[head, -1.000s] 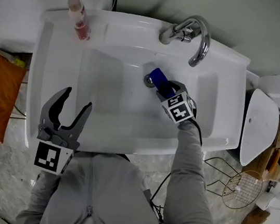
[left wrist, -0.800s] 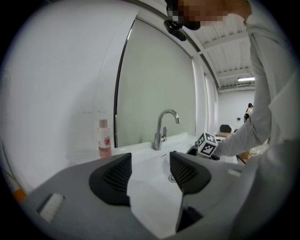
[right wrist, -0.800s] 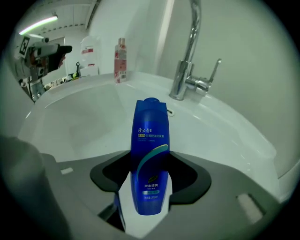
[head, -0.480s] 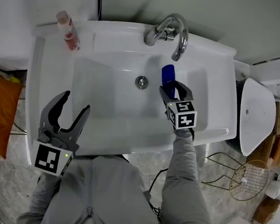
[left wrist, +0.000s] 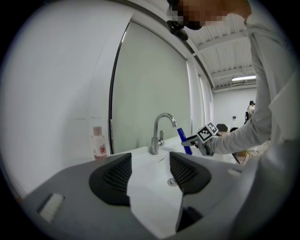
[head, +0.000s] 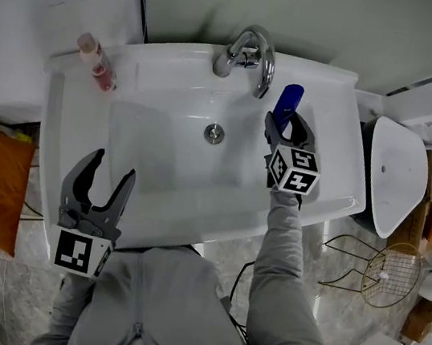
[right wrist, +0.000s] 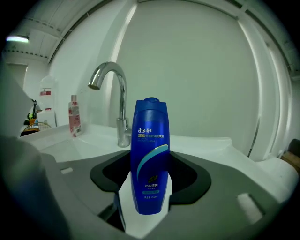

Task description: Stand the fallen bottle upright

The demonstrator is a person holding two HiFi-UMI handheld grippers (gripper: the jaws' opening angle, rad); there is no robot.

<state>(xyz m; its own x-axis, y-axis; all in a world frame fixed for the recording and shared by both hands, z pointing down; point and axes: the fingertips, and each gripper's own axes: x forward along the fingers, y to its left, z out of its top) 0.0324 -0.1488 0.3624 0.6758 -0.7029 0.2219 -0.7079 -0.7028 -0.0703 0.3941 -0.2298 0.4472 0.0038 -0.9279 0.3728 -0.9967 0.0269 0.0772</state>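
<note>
Gripping the bottle point(right wrist: 150, 157) by its lower half, our right gripper point(head: 286, 127) has both jaws pressed on its sides. Bottle upright, cap up, over the sink point(head: 161, 159) ledge right of the faucet point(head: 248, 47); we can't tell if its base touches. Right arm reaches forward, sleeve across the front rim. Left gripper point(head: 113, 164) hangs at the front-left rim, jaws wide apart, empty.

Bright, even indoor light; soft shadows; strong fisheye warping at edges.
</note>
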